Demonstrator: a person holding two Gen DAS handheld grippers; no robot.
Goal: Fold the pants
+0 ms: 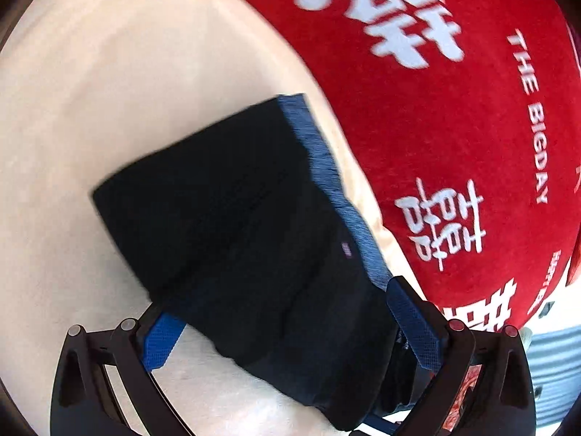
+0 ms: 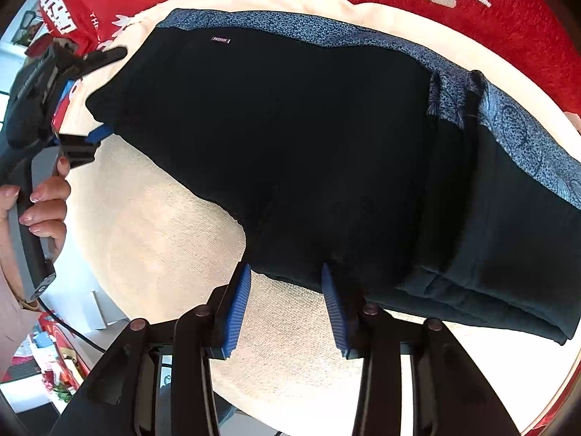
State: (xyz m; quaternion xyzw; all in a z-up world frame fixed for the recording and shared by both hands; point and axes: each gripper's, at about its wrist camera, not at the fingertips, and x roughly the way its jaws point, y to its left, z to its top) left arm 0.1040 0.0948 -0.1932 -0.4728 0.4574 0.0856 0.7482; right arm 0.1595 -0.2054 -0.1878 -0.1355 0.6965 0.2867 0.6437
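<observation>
on the cream tabletop [image 2: 152, 225] the dark pants [image 2: 290, 145] lie folded, long axis running across your right claw [image 2: 287, 309], which gapes empty at their near edge. your left claw [image 1: 290, 327] straddles one end, wide apart, squeezing nothing. the blue patterned band [image 2: 508, 134] lies on the far side. nearby red cloth [image 1: 454, 127] blocks nothing.

Both wrist views look down, close, along their jaws, sharing the dark pants [image 1: 232, 225] on cream cloth [image 2: 152, 225].
</observation>
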